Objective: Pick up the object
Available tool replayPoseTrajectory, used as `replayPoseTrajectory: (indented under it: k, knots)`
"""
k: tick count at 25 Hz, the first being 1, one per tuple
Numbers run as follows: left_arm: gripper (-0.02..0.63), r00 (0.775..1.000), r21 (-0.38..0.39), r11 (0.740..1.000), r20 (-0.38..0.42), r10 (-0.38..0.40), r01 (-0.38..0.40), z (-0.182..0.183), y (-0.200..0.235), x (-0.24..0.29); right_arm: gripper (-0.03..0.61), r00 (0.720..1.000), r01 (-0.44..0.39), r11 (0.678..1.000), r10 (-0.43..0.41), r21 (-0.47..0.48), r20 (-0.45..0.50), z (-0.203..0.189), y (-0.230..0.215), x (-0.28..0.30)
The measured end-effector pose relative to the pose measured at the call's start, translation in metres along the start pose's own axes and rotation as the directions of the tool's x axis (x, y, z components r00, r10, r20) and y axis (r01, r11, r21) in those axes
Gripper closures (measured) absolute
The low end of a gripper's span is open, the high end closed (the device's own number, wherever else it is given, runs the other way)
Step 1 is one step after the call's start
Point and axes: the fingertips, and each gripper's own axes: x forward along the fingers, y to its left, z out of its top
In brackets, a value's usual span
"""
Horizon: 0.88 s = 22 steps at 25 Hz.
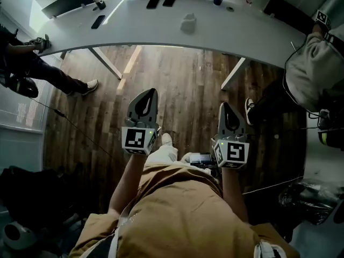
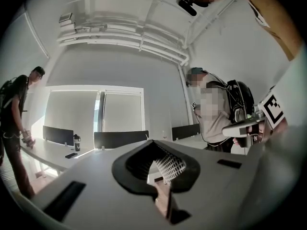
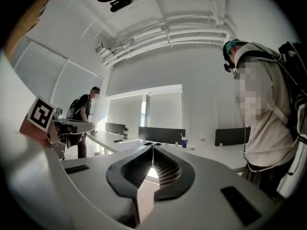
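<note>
Grey left tool [image 1: 151, 93] and grey right tool [image 1: 225, 106] are hovering level, jaws together on nothing, well apart from the long white desk [image 1: 161, 34]; opening both before reaching is looking advisable.

Saw a white table [image 1: 161, 34] over a dark brown floor [image 1: 183, 79] with plank stripes. Found grey on the left gripper [image 1: 151, 93] and right gripper [image 1: 223, 107], with black insides. Spotted black-and-white squares on each cube [image 1: 138, 140]. Noticed tan trousers [image 1: 183, 208], a white shoe [image 1: 167, 140], black phones [image 1: 98, 21] and a blue cup [image 3: 183, 142].
</note>
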Motion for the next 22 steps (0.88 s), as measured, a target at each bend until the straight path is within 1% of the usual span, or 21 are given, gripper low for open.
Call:
replayPoseTrajectory:
  k: [7, 15, 19, 22]
  knots:
    - [0.607, 1.000, -0.007, 1.000, 0.018, -0.010, 0.010, -0.002, 0.023, 0.028, 0.568, 1.000, 0.012, 1.000, -0.012, -0.006, 0.006, 0.003, 0.004, 0.033]
    - [0.607, 0.999, -0.027, 0.999, 0.028, -0.046, 0.047, 0.006, 0.058, 0.072, 0.568, 0.998, 0.064, 0.998, -0.064, -0.021, 0.010, 0.022, -0.001, 0.088]
    - [0.607, 0.999, -0.030, 0.998, 0.016, -0.052, 0.052, -0.001, 0.079, 0.084, 0.568, 0.997, 0.076, 0.997, -0.075, -0.018, 0.009, 0.025, 0.002, 0.109]
    - [0.607, 0.999, -0.041, 0.998, 0.003, -0.037, 0.037, -0.007, 0.095, 0.091, 0.568, 0.998, 0.066, 0.998, -0.066, -0.015, -0.002, 0.024, 0.006, 0.125]
